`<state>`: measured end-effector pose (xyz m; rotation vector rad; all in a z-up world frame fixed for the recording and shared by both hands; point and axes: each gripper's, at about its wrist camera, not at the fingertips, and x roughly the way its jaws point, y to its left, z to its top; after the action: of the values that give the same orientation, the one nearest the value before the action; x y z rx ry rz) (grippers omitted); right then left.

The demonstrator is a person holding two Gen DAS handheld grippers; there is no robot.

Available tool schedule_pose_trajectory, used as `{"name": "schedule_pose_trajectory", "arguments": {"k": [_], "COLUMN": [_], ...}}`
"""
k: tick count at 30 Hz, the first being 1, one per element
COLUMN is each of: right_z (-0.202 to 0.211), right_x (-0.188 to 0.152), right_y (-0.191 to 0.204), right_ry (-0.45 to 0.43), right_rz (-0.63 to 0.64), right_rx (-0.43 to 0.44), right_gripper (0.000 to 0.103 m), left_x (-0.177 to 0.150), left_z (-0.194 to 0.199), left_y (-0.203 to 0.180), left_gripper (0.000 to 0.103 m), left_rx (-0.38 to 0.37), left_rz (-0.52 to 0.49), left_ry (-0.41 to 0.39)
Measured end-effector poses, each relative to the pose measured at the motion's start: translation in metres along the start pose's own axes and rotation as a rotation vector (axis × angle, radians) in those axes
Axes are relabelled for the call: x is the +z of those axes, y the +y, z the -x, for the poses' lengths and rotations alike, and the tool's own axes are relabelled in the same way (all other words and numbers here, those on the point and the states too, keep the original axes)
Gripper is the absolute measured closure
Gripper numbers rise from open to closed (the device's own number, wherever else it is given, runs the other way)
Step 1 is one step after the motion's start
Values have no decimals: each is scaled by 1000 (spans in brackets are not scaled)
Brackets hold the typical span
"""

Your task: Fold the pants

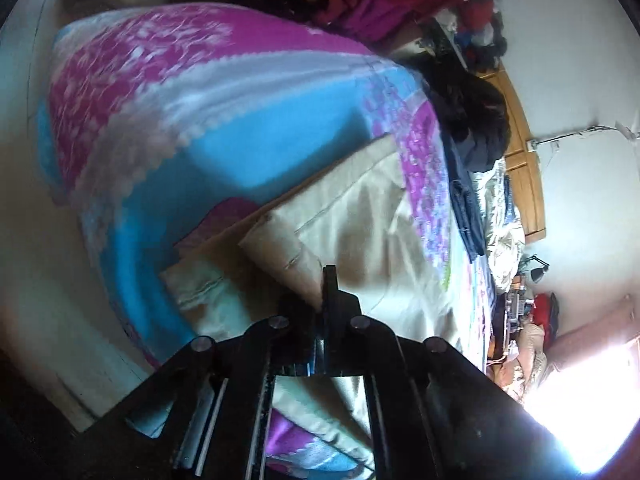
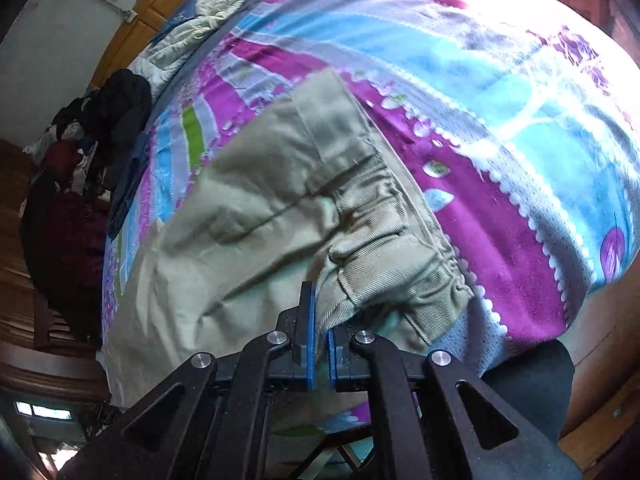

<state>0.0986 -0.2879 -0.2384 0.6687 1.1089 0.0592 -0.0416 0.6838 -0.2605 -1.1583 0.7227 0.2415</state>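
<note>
Gripping at both ends keeps the khaki pants taut above the patterned blanket. The right gripper is clamped narrowly on the gathered waistband, directly ahead of its fingers. The left gripper is pinched shut on a trouser leg hem. Such corner holds are judged to allow one half to be carried over the other.

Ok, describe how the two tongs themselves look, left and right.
Both are black, angular linkage frames with round silver pivot pins. The right tongs carry bright blue pads on the inner faces. The left tongs look all black; no pad colour shows. No cables, markings or sleeves visible.
</note>
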Motion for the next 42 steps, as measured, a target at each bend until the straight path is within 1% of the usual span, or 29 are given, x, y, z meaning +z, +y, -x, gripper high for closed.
{"name": "schedule_pose_trajectory", "arguments": {"k": [2,3,5,6,7,8,9,12,14,16,17,19,21,22,25,27,30,31,32,33,34,35,36,37,38,39,40,41,42], "right_z": [16,16,-2,-13,-17,-18,-15,1,4,4,7,17,18,14,17,11,7,11,15,20,24,29,36,43,50,58,68,75,79], "right_x": [0,-2,-7,-11,-15,-15,-16,-19,-26,-30,-32,-36,-40,-40,-45,-44,-40,-40,-41,-42,-42,-42,-42,-40,-38,-34,-31,-28,-25], "right_y": [10,8,-12,-21,-26,-26,-25,-23,-30,-35,-35,-38,-43,-47,-49,-52,-56,-59,-62,-66,-70,-73,-75,-78,-84,-87,-82,-66,-39], "right_ry": [-51,-52,19,51,49,35,25,2,18,25,11,-12,5,25,3,7,16,16,16,16,14,7,-13,-43,-78,-113,-156,-198,-233], "right_rz": [52,72,27,-1,-10,-7,-6,12,9,-13,-19,-34,-8,-21,-30,-38,-62,-65,-67,-75,-89,-104,-117,-133,-161,-195,-192,-123,-17], "right_rx": [22,-9,-68,-88,-94,-99,-101,-80,-83,-83,-74,-52,-73,-77,-70,-72,-30,-11,7,29,48,47,-6,-49,-74,-136,-204,-221,-240], "right_gripper": [96,96,96,96,97,97,97,97,97,97,97,97,97,97,97,97,95,90,89,87,84,80,62,55,55,55,55,55,55], "left_x": [1,-2,-8,-10,-12,-13,-10,-4,-2,-1,-1,-3,-7,-7,-7,-6,-3,-2,-1,1,4,6,9,12,13,12,9,6,0], "left_z": [10,17,13,4,-4,-1,1,20,25,13,9,11,14,13,13,12,13,16,21,25,33,42,53,63,71,78,84,85,83], "left_y": [-5,-6,7,18,33,42,39,23,24,35,41,34,36,36,34,30,33,33,34,34,35,39,46,56,65,72,74,69,57], "left_gripper": [100,100,100,99,98,98,99,98,97,96,96,96,96,96,96,95,94,91,89,82,74,69,63,62,62,62,63,63,63], "left_rx": [-27,-36,-12,16,22,-12,-21,-4,-15,51,64,63,63,68,83,104,100,95,93,95,132,180,216,229,231,216,196,183,170], "left_rz": [-6,-23,-32,-13,35,74,93,-2,-18,-9,5,15,16,12,6,-10,4,9,5,-4,-14,-12,9,47,87,120,128,103,46], "left_ry": [-23,-41,-38,-17,4,-4,-20,-58,-64,-36,-30,-61,-75,-72,-71,-70,-62,-62,-71,-89,-130,-179,-237,-281,-308,-325,-332,-324,-297]}}
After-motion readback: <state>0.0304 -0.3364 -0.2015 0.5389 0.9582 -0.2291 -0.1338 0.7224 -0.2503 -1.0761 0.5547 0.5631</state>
